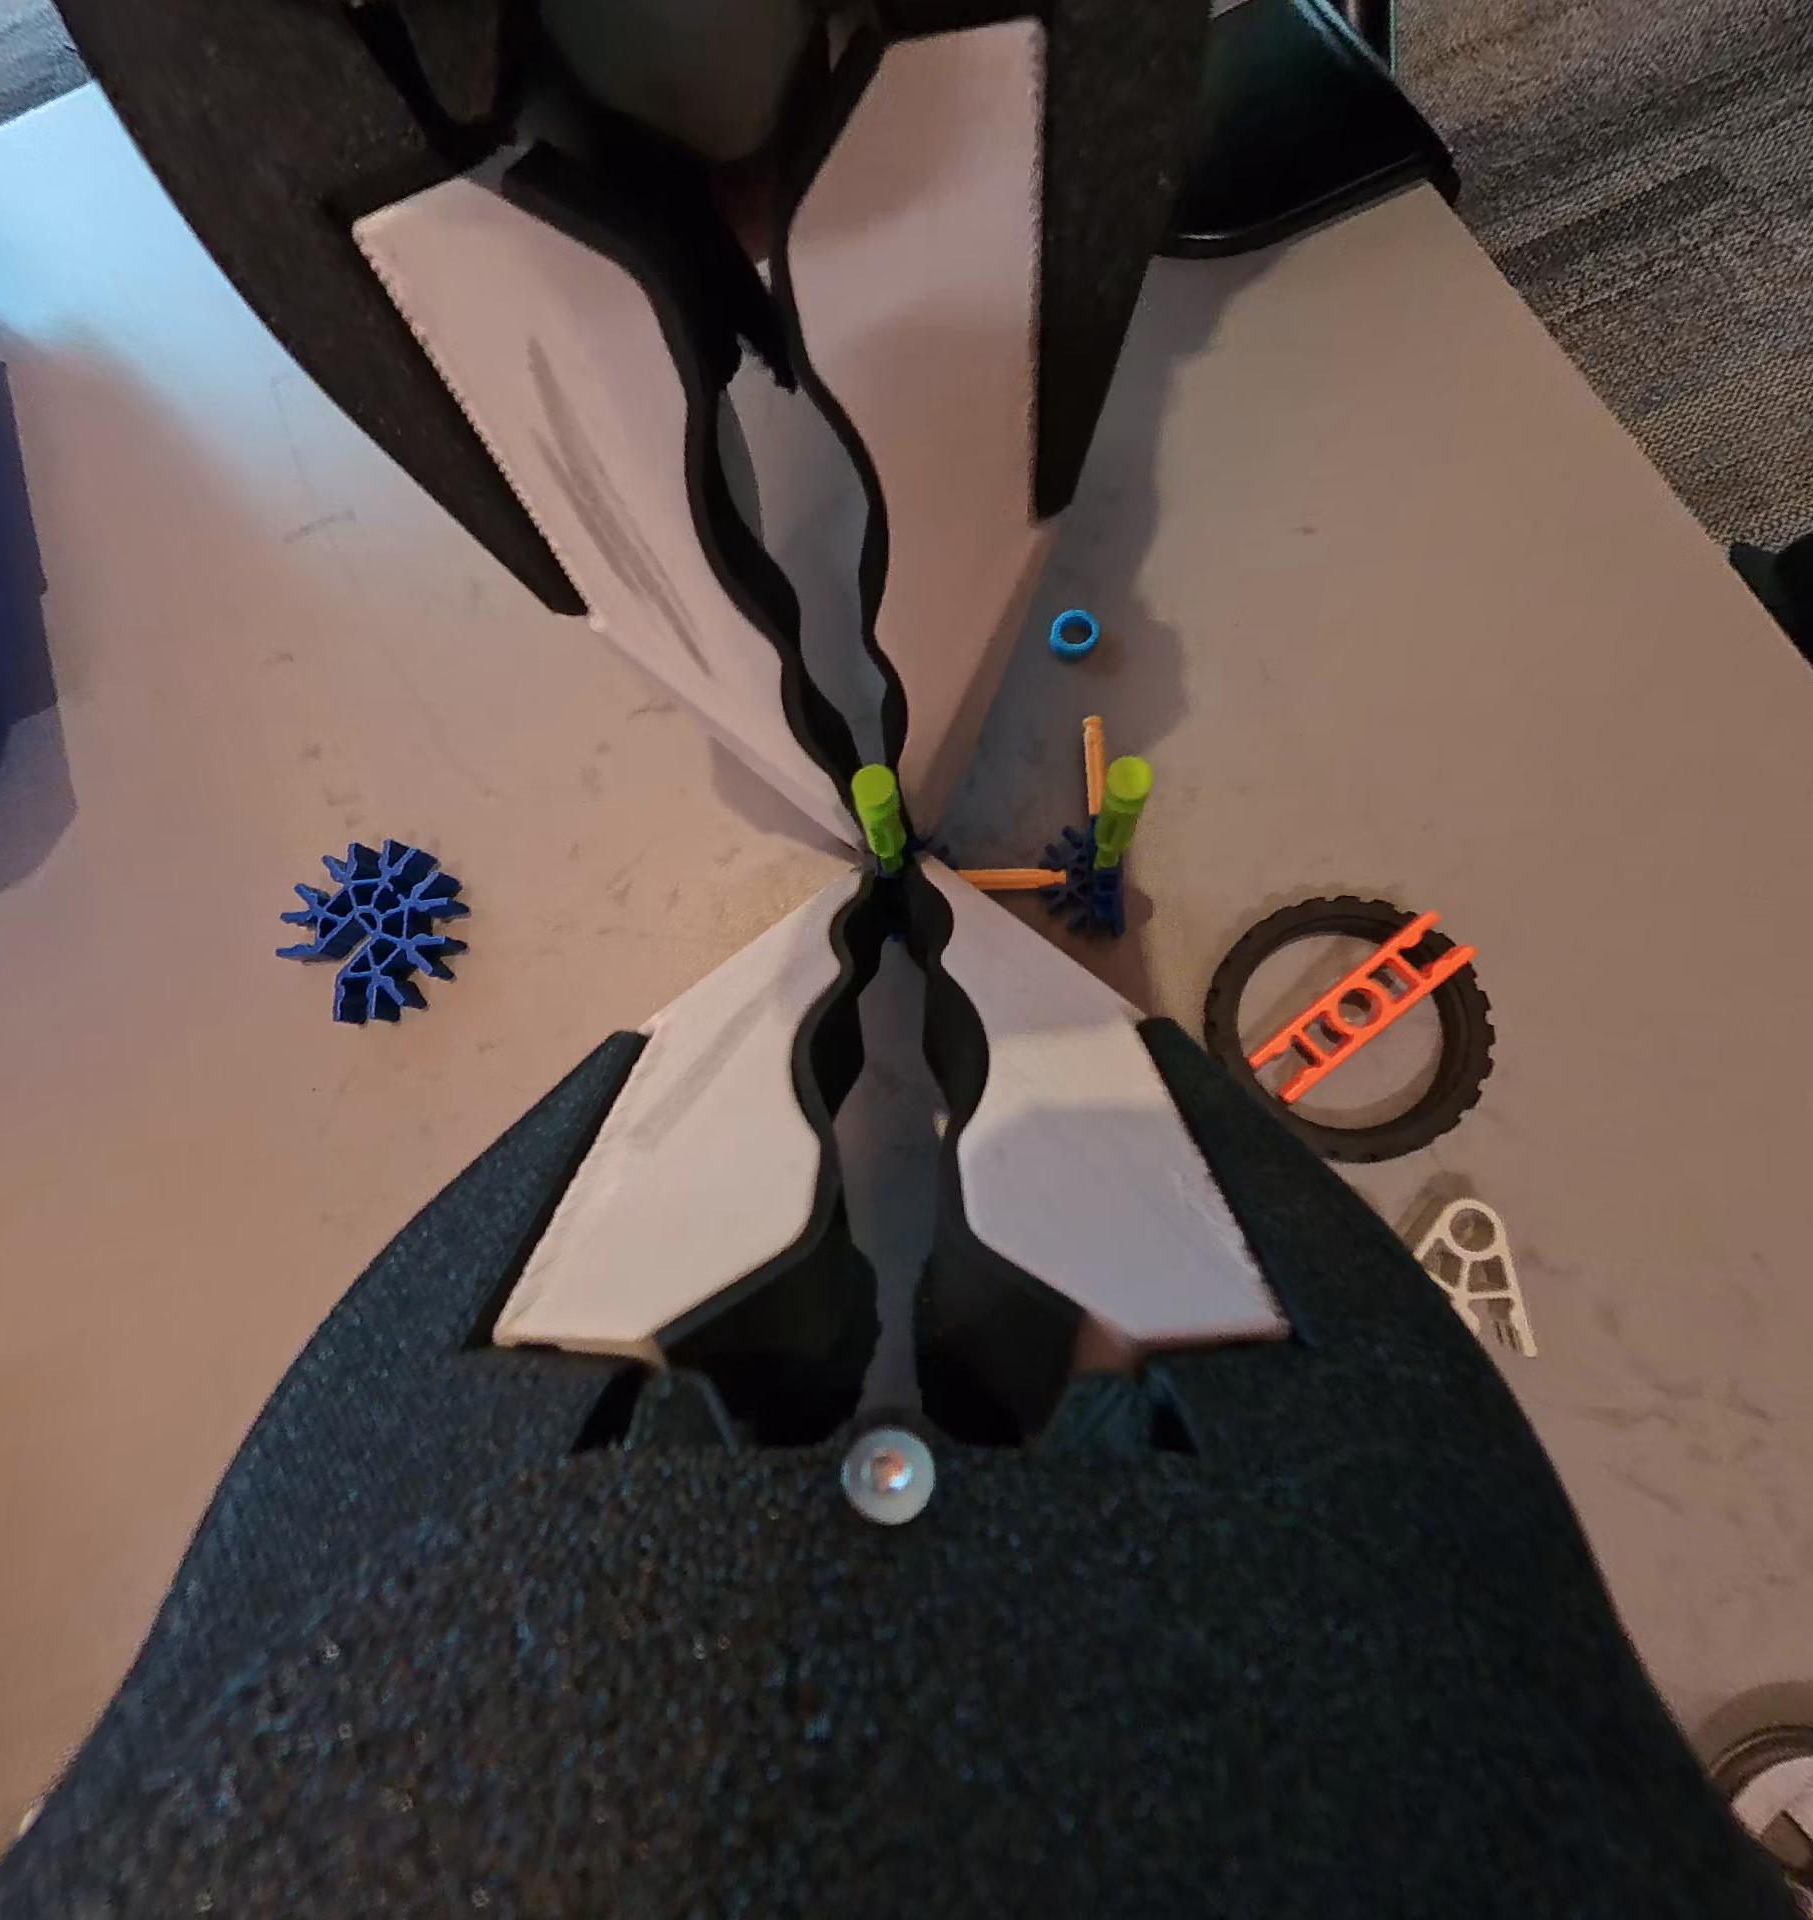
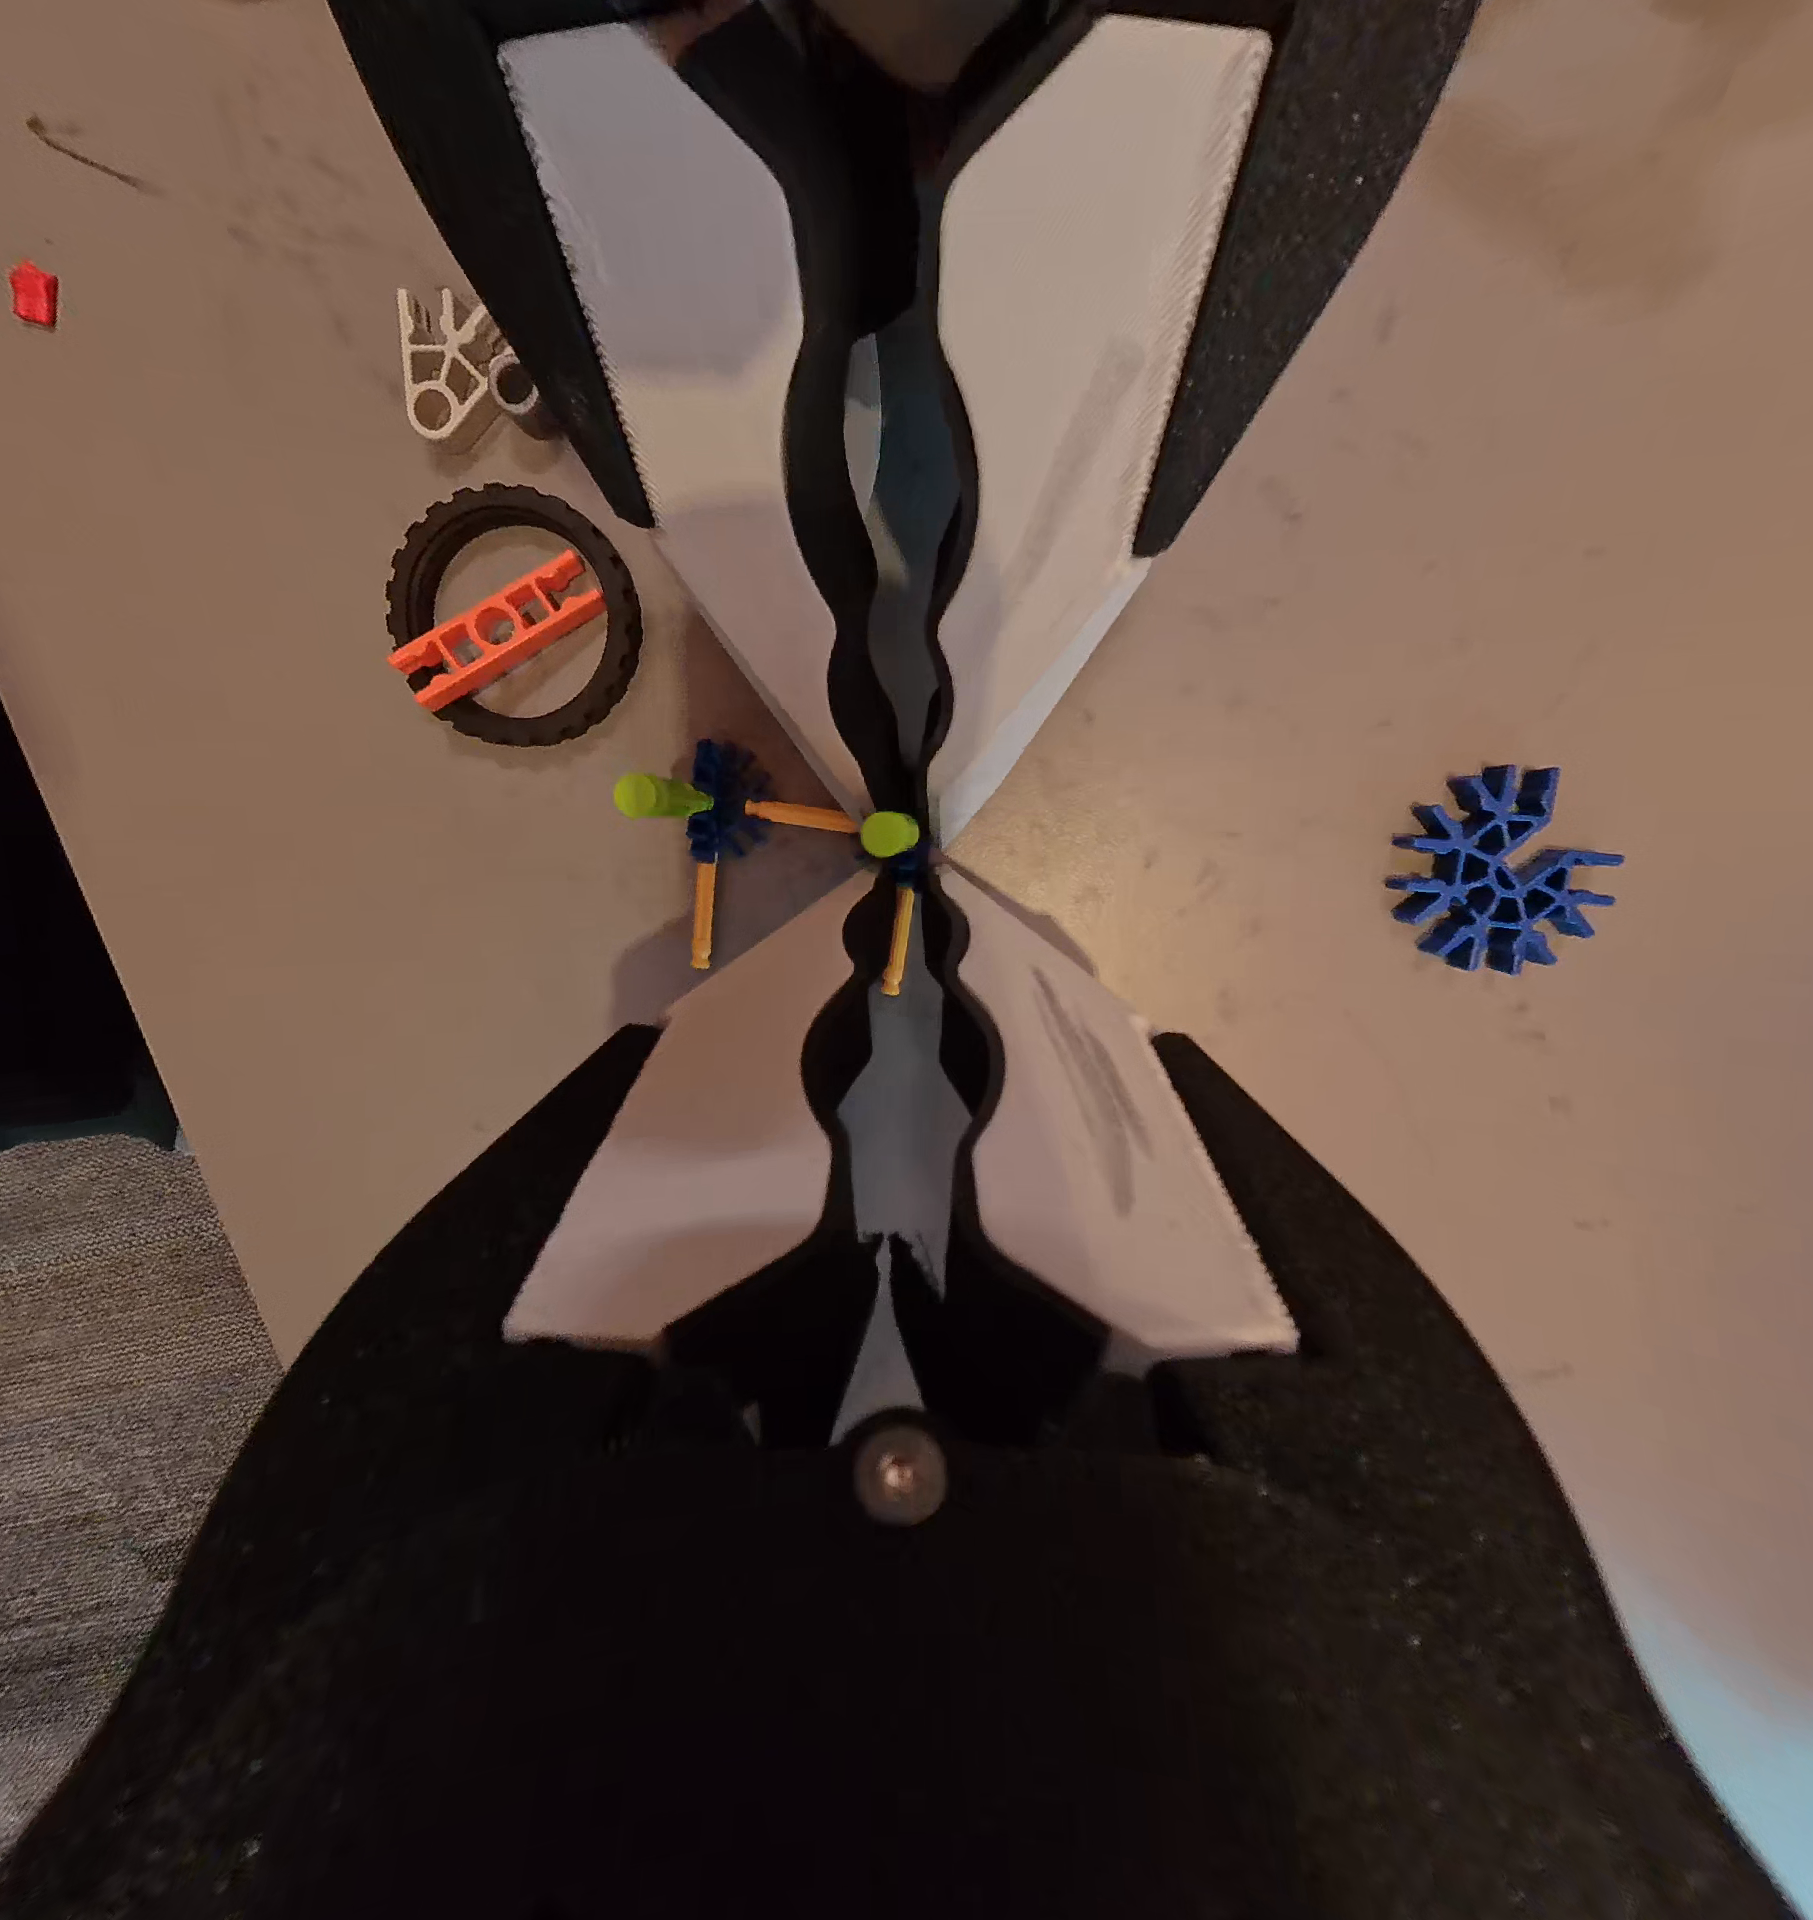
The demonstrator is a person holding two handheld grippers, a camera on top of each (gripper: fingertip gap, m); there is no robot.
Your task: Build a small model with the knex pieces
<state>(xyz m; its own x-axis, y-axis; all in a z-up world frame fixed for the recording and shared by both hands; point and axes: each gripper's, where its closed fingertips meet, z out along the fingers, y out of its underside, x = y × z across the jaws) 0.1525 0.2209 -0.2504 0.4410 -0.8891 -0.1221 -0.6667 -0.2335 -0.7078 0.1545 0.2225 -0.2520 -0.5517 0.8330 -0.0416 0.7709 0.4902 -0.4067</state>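
Note:
A small toy assembly sits on the beige table (image 1: 466, 675). It has two little blue connectors joined by orange rods (image 2: 798, 816), and each connector carries a lime green rod. My left gripper (image 1: 886, 883) and right gripper (image 2: 907, 878) come from opposite sides, tips almost touching. Both are shut on the nearer blue connector under a green rod (image 1: 874, 805), also in the right wrist view (image 2: 888, 831). That connector is mostly hidden. The second connector (image 1: 1084, 883) with its green rod (image 1: 1125, 795) sticks out free. An orange rod (image 2: 894, 940) lies between my right fingers.
A large blue snowflake connector (image 1: 372, 930) (image 2: 1504, 868) lies alone. A black tyre (image 1: 1369, 1143) holds an orange connector (image 1: 1354, 1008). Nearby lie a white connector (image 1: 1473, 1273), a small blue ring (image 1: 1073, 634) and a red piece (image 2: 34, 294). The table edge meets grey carpet (image 1: 1660, 260). My two grippers' fingertips are within a few centimetres of each other.

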